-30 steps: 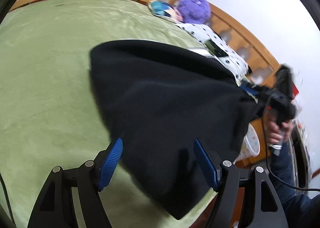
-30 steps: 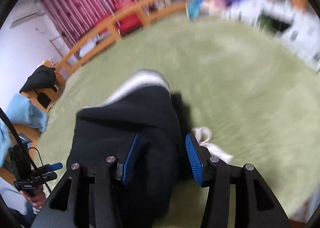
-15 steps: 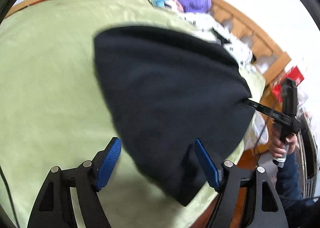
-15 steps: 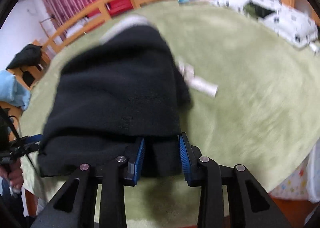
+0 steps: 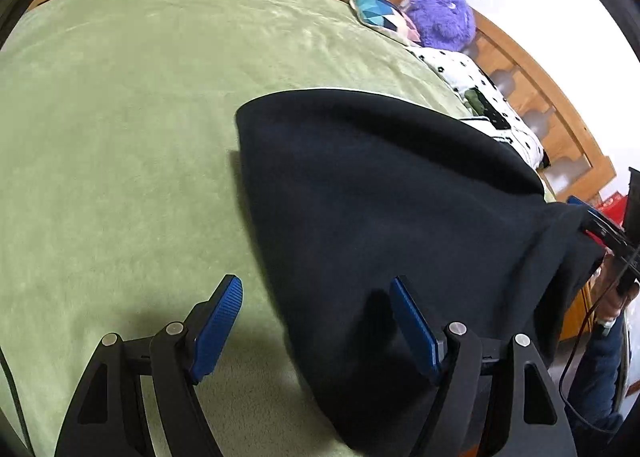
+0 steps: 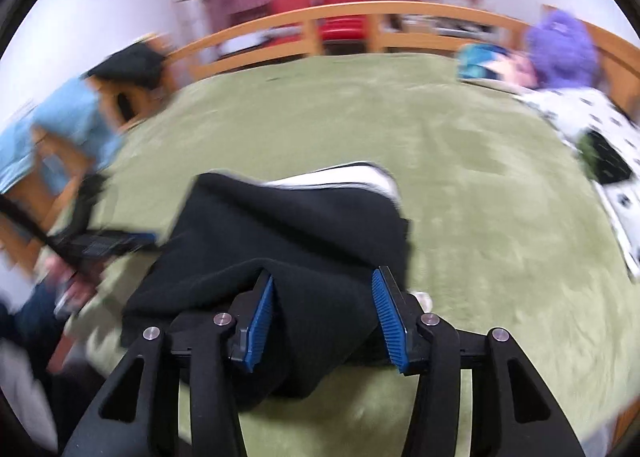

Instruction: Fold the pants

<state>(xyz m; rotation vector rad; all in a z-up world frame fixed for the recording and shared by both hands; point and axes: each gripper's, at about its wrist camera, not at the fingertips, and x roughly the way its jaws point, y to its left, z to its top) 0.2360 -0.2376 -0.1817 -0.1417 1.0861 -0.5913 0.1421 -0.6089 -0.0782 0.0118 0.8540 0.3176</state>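
Black fleece pants (image 5: 384,217) lie folded on the green blanket (image 5: 120,137), a white inner band showing at the far edge in the right wrist view (image 6: 340,181). My left gripper (image 5: 316,317) is open over the pants' near left edge, one finger above the blanket, one above the cloth. My right gripper (image 6: 324,305) has its jaws spread with a bunch of the black pants (image 6: 304,257) lying between them. In the left wrist view the right gripper (image 5: 600,225) shows at the pants' right corner.
A purple plush toy (image 5: 444,21), a teal patterned cushion (image 5: 380,13) and a black-spotted white pillow (image 5: 480,97) lie along the wooden bed rail (image 5: 540,89). Red chairs (image 6: 344,5) and a curtain stand beyond the rail. Blue and black clothes (image 6: 60,117) hang at left.
My right gripper has opened from a narrow grip on the cloth and swung its view toward the far rail. The pants have settled flatter on the blanket. My left gripper stays open.
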